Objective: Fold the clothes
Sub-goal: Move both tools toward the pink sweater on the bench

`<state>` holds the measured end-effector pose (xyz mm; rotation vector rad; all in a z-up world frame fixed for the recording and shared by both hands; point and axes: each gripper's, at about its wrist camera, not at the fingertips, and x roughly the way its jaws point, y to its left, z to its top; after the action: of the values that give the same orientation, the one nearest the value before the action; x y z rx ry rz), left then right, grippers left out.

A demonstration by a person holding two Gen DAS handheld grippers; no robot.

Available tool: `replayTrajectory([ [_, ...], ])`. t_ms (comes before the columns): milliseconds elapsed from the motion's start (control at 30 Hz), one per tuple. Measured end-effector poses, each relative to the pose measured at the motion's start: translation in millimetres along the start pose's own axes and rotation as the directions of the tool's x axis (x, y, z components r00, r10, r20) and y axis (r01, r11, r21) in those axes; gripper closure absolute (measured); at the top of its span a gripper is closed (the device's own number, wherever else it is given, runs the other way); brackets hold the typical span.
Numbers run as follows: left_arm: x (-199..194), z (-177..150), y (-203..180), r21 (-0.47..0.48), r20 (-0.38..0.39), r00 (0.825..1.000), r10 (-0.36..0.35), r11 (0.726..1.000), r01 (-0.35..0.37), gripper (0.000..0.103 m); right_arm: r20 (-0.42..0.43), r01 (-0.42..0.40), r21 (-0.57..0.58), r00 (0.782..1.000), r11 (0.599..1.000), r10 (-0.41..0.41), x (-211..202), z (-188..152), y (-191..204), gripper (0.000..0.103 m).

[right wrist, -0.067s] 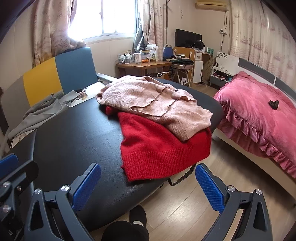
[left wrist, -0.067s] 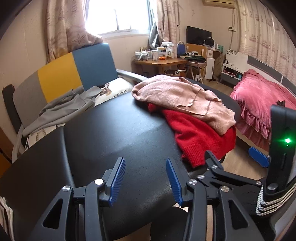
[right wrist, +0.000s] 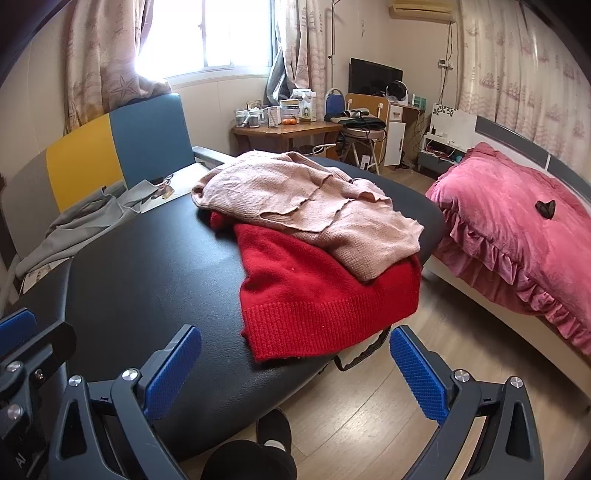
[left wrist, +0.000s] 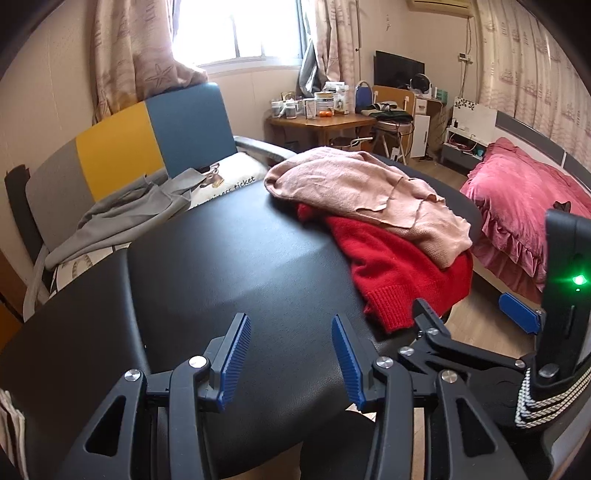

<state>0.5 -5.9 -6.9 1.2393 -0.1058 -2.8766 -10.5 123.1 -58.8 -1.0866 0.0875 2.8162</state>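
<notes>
With both grippers, left [left wrist: 291, 354] and right [right wrist: 295, 373], spread empty above the black table [left wrist: 221, 258], and pink sweater [right wrist: 306, 206] heaped on red sweater [right wrist: 317, 291] at the far edge, risk dragging red off when lifting pink.

Daylight pours in through the window [left wrist: 236, 33], which is blown out to white in both views. The table [left wrist: 229, 258] below it carries a soft pale sheen. The pictures are sharp and evenly bright. Fisheye bending curves the walls, and the corners far from the window fall to black.
</notes>
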Motion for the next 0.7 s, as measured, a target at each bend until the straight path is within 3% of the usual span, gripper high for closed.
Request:
replayTrajectory([
  [300,21,-23,24,-0.065,-0.076,0.994,-0.074,0.996,0.069,0.056,-0.014,-0.009,0.009,1.0,1.0,0.009,3,-3,-1,0.0],
  [367,31,-26,26,-0.083,-0.109,0.99,-0.094,0.993,0.085,0.05,-0.018,-0.008,0.006,1.0,1.0,0.008,4,-3,0,0.0],
  [467,44,-34,35,-0.102,-0.148,0.982,-0.12,0.989,0.106,0.05,-0.027,-0.015,-0.003,1.0,1.0,0.015,11,-6,4,0.0],
  [533,52,-42,38,-0.076,-0.158,0.984,-0.08,0.995,0.069,0.051,-0.041,-0.099,0.023,0.994,0.995,0.1,15,-10,3,0.0],
  [600,55,-55,52,-0.07,-0.153,0.983,-0.105,0.993,0.095,0.051,-0.056,-0.184,0.052,0.981,0.982,0.187,19,-14,2,0.0],
  [700,64,-69,81,-0.114,-0.158,0.978,-0.138,0.986,0.121,0.051,-0.096,-0.316,0.139,0.939,0.939,0.33,31,-19,-3,0.003],
])
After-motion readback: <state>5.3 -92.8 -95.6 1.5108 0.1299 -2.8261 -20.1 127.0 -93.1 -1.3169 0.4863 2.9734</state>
